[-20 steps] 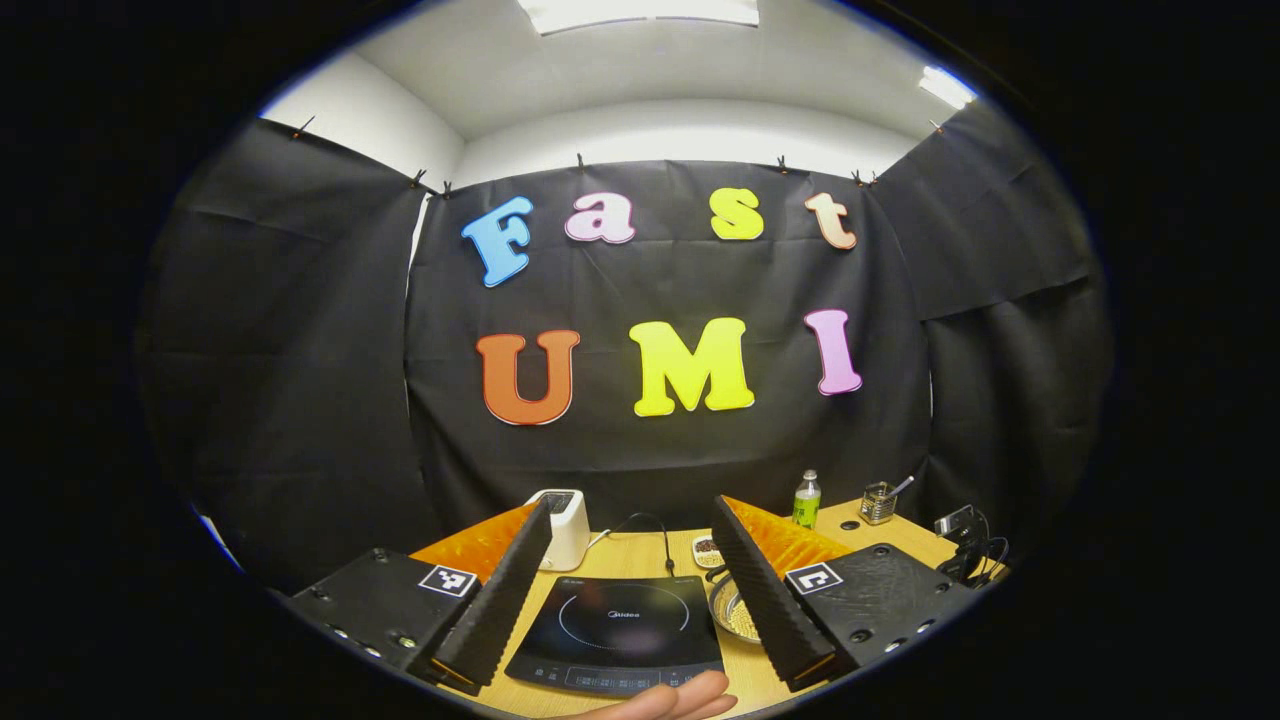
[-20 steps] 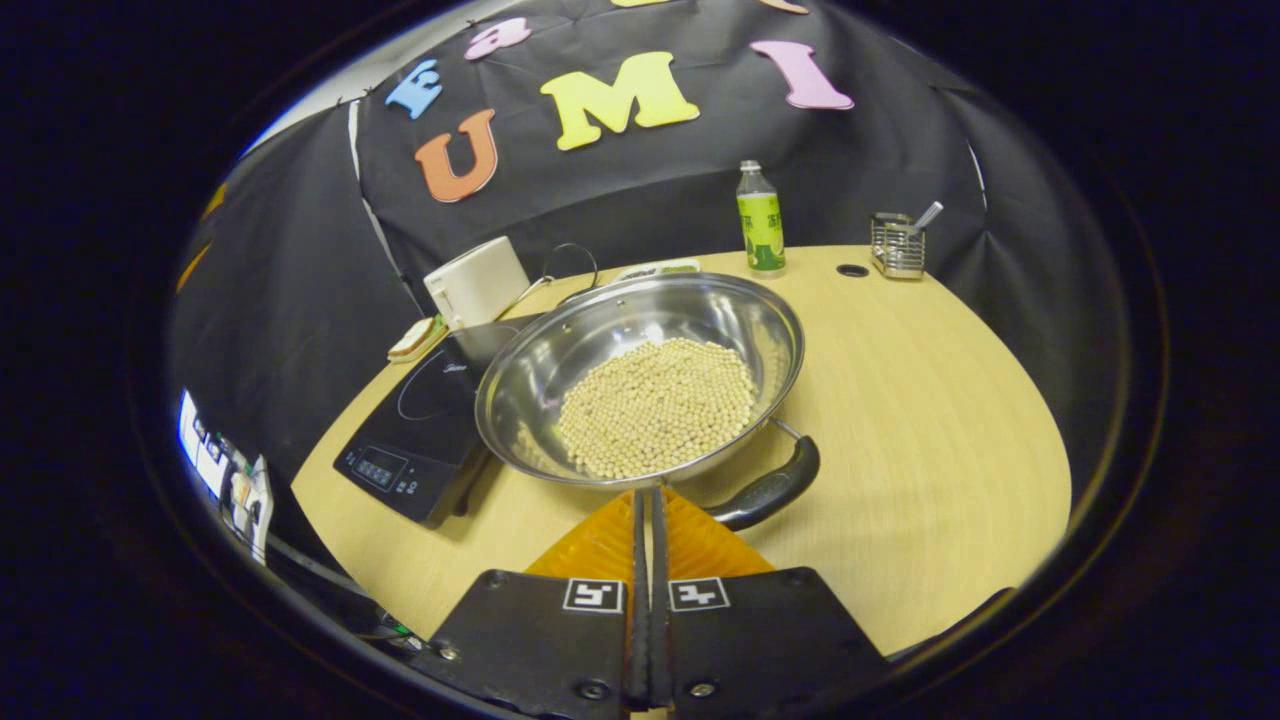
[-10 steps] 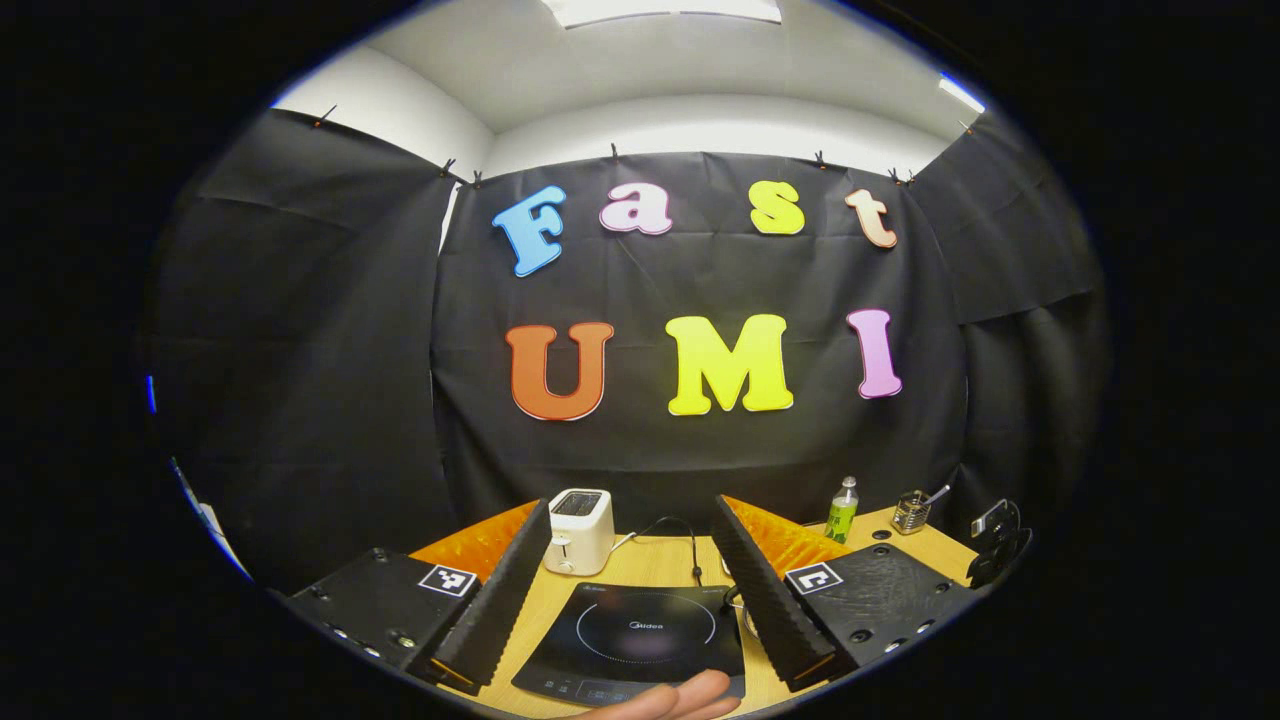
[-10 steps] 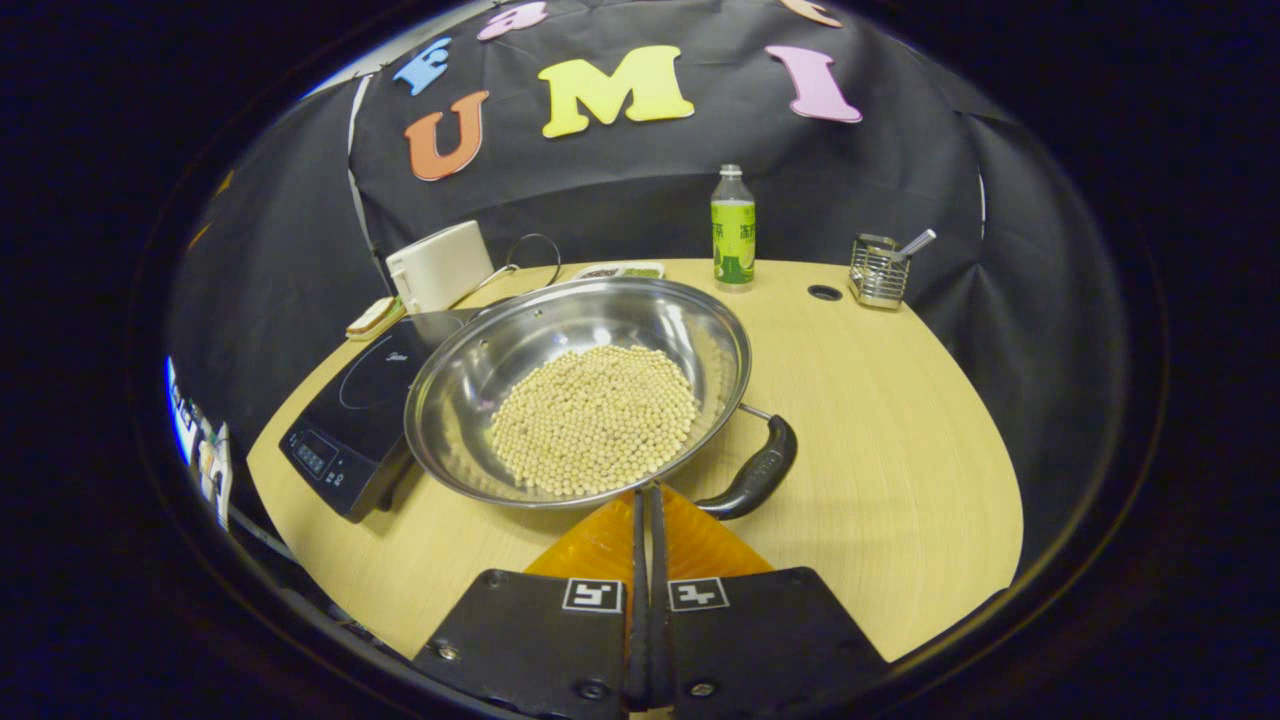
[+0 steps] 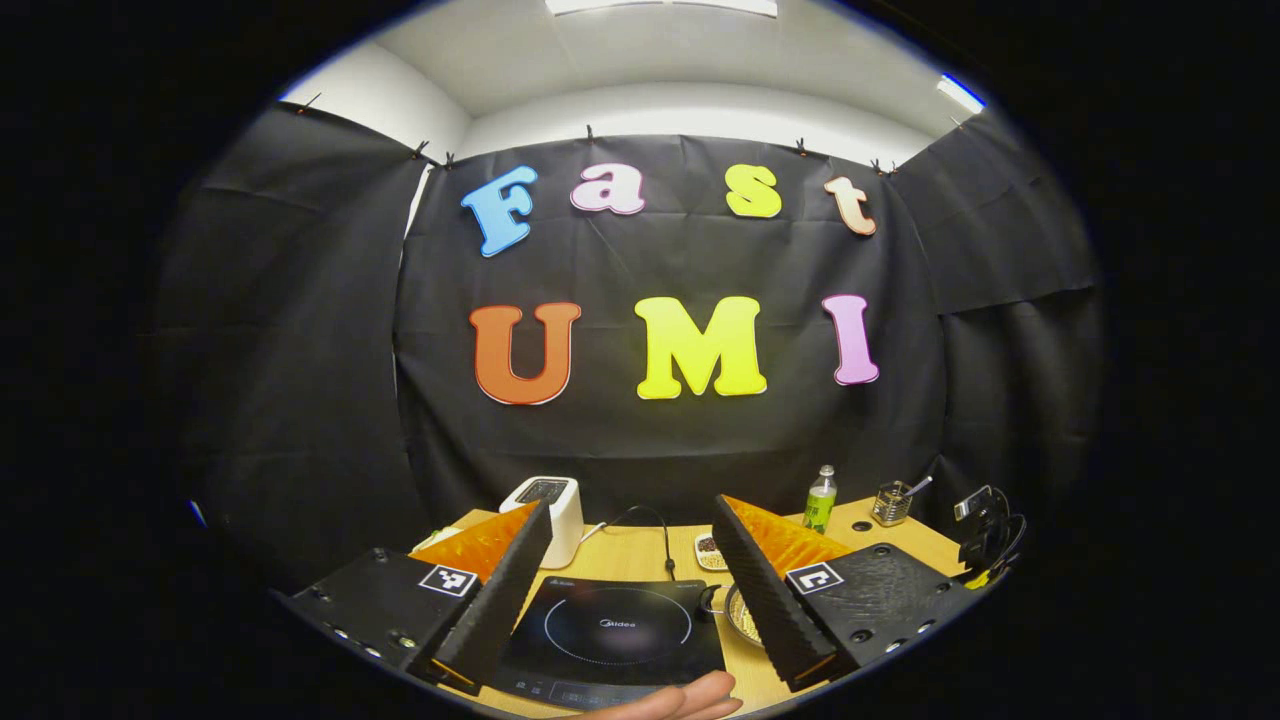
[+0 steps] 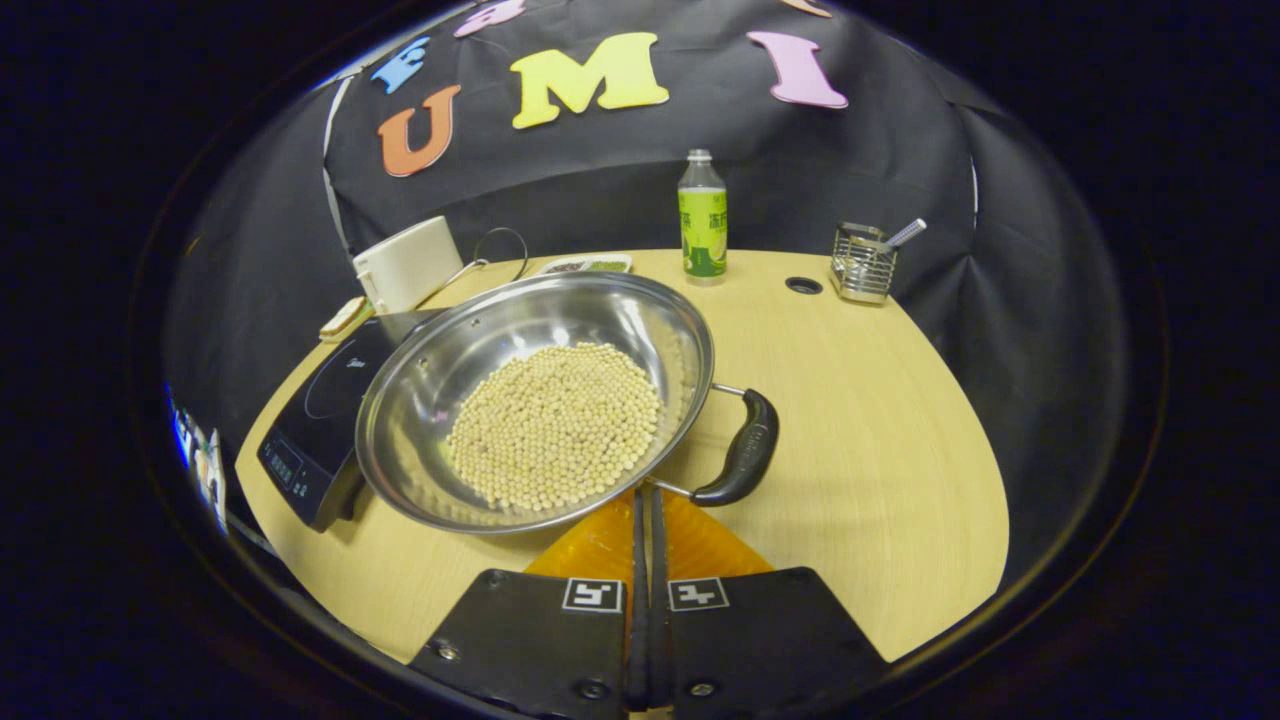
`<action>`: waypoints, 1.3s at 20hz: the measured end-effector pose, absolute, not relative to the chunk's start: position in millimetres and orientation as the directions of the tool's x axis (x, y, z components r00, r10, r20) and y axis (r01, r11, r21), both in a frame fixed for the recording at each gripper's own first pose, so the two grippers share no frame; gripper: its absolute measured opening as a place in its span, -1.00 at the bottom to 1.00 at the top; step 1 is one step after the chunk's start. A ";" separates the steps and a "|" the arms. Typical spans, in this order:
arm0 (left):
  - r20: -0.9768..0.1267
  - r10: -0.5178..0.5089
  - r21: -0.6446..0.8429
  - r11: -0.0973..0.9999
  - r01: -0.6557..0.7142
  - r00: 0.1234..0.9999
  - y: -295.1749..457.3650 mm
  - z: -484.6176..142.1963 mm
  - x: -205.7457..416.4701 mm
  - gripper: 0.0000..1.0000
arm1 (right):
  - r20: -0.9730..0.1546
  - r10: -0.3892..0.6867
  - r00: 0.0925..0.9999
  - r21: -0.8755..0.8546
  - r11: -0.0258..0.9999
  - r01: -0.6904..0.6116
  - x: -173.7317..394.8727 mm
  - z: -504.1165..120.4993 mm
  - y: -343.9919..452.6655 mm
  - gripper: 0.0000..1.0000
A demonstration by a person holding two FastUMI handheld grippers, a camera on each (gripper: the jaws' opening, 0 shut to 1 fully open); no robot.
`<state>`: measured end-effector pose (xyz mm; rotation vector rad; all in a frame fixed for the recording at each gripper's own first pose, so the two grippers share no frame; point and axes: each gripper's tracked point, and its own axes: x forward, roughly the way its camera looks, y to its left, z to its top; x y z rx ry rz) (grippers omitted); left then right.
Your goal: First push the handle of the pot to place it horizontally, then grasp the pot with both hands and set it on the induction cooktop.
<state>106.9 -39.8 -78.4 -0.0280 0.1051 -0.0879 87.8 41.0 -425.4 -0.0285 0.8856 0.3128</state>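
Pushing stage: right gripper (image 6: 645,500), fingers pressed together, nudges steel pot (image 6: 535,400); keep contact low beside black handle (image 6: 745,460); left gripper (image 5: 630,585) wide apart.

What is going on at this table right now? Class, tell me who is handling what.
A person holds a gripper in each hand. The right gripper, fingers shut together, sits at the near rim of a steel pot of soybeans, beside its black handle. The pot rests on the wooden table, next to the induction cooktop, not yet on it. The left gripper is open above the cooktop, holding nothing.
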 end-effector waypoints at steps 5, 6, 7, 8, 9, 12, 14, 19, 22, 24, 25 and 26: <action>-0.108 -0.104 -0.039 0.994 0.101 0.989 -48.6 -87.2 115.1 0.92 | -0.767 0.197 0.611 0.043 0.966 -0.257 110.6 -424.6 23.6 -0.92; -0.113 -0.108 -0.039 0.994 0.104 0.988 -52.1 -91.1 117.4 0.92 | -0.766 0.189 0.614 0.031 0.965 -0.259 114.7 -425.0 21.8 -0.98; -0.126 -0.112 -0.034 0.993 0.109 0.986 -56.2 -96.8 119.3 0.92 | -0.765 0.182 0.618 0.020 0.966 -0.260 119.6 -424.5 19.8 -0.93; -0.140 -0.118 -0.030 0.993 0.115 0.983 -60.6 -102.8 121.3 0.92 | -0.766 0.171 0.620 0.009 0.966 -0.257 123.8 -425.7 17.4 -0.93; -0.155 -0.126 -0.027 0.992 0.123 0.980 -65.6 -109.0 123.0 0.92 | -0.767 0.161 0.621 -0.002 0.967 -0.253 128.1 -425.5 14.8 -0.98; -0.191 -0.145 -0.033 0.989 0.141 0.971 -77.4 -123.8 129.2 0.93 | -0.768 0.136 0.626 -0.019 0.972 -0.235 138.0 -426.3 9.7 -0.92; -0.216 -0.145 -0.053 0.989 0.137 0.966 -82.5 -132.1 134.5 0.93 | -0.769 0.141 0.623 0.000 0.975 -0.221 138.0 -425.7 9.6 -0.92; -0.298 -0.177 -0.086 0.984 0.159 0.938 -105.3 -164.3 147.0 0.93 | -0.750 0.152 0.644 0.012 0.976 -0.216 130.7 -407.5 6.8 -0.92; -0.343 -0.188 -0.082 0.982 0.170 0.920 -112.8 -183.0 154.6 0.93 | -0.719 0.154 0.678 0.005 0.976 -0.217 130.7 -389.6 4.5 -0.92; -0.369 -0.204 -0.095 0.979 0.181 0.907 -121.3 -194.3 159.1 0.94 | -0.700 0.157 0.697 0.012 0.978 -0.208 133.1 -380.4 3.6 -0.93; -0.380 -0.211 -0.103 0.977 0.185 0.901 -125.1 -199.3 160.9 0.94 | -0.689 0.163 0.706 0.018 0.978 -0.208 134.8 -375.0 3.4 -0.92; -0.391 -0.212 -0.107 0.977 0.185 0.896 -127.0 -203.4 163.3 0.93 | -0.677 0.167 0.717 0.021 0.978 -0.208 137.2 -372.1 3.5 -0.75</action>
